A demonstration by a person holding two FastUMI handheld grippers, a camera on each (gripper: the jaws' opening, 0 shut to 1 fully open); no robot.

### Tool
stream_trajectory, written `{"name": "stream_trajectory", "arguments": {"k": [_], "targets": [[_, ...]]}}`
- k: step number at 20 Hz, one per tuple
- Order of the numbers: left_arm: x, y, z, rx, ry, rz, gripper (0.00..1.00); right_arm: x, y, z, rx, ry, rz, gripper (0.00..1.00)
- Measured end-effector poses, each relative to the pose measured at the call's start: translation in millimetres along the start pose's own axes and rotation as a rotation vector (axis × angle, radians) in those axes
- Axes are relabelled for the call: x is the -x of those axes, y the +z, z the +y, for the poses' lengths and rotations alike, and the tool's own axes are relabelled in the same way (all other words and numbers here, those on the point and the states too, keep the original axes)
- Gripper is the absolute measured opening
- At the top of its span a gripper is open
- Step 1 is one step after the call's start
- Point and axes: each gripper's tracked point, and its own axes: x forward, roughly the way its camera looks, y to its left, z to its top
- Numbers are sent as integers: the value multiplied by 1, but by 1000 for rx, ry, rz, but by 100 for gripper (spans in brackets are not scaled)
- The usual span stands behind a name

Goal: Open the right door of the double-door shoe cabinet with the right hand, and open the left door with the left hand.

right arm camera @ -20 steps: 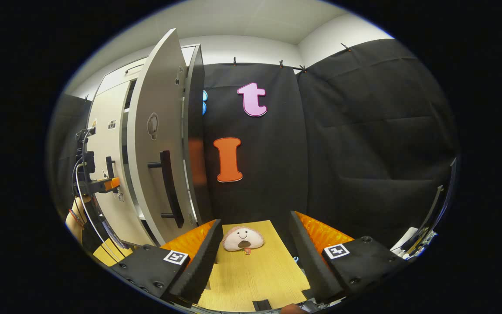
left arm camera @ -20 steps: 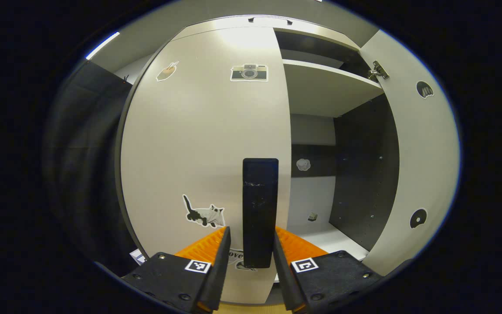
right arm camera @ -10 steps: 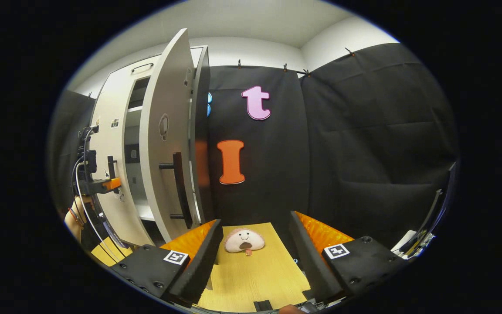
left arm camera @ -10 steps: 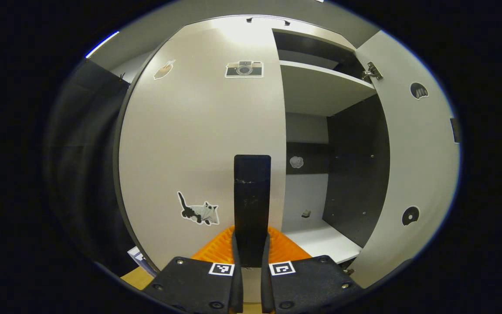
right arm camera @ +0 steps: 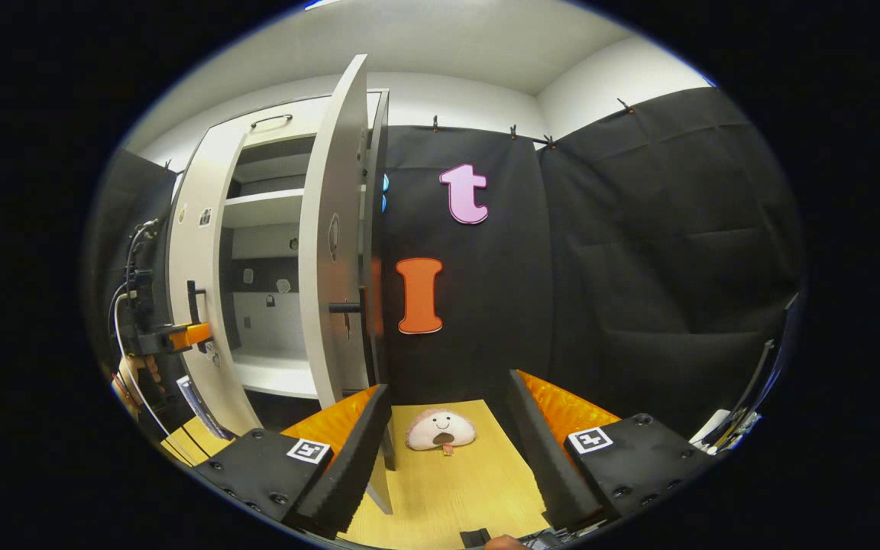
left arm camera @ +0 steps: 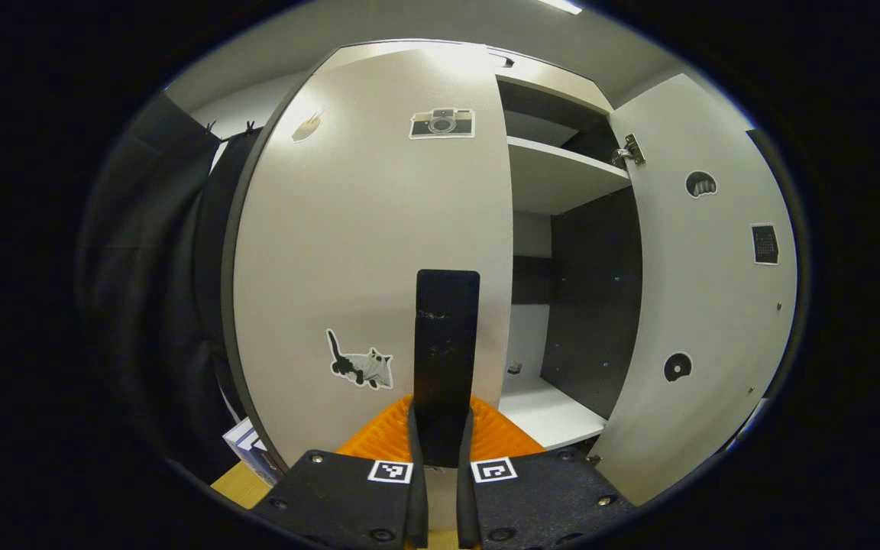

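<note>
- My left claw [left arm camera: 440,451] was pinched tight on the left door's handle [left arm camera: 446,359], a dark bar that stood up straight between my two fingers.
- The left door [left arm camera: 363,244] was right in front of that claw and looked barely open, so I think the pull had only begun.
- My right claw [right arm camera: 444,451] was spread wide and held nothing. It hung above the wooden counter [right arm camera: 448,489].
- The right door [right arm camera: 337,252] stood wide open, ahead and to the left of my right claw, with its handle [right arm camera: 356,321] sticking out.
- Past that door I could see the white shelves [right arm camera: 264,206] inside the shoe cabinet [right arm camera: 203,252].
- In the right gripper view my left claw [right arm camera: 180,336] was far off to the left, at the left door.
- What could go wrong: I think my fingers could slide down the smooth bar if I pulled too fast or at a slant.
- The door swings in a curve. If I pulled straight back, the bar might twist out of my grip.
- A small soft toy [right arm camera: 440,430] with a smiley face lay on the counter just ahead of my right claw. I could bump it if that claw dropped.
- Writing: I could read none. The doors had picture stickers, like a camera [left arm camera: 442,124] and a cat [left arm camera: 361,365], and no words I could make out.
</note>
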Motion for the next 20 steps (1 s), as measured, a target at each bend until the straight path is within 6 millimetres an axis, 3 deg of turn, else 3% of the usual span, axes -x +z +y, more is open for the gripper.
{"name": "stream_trajectory", "arguments": {"k": [20], "targets": [[36,-4,13,-4,-148,-42,12,19,-7,41,4,-3,-11,98]]}}
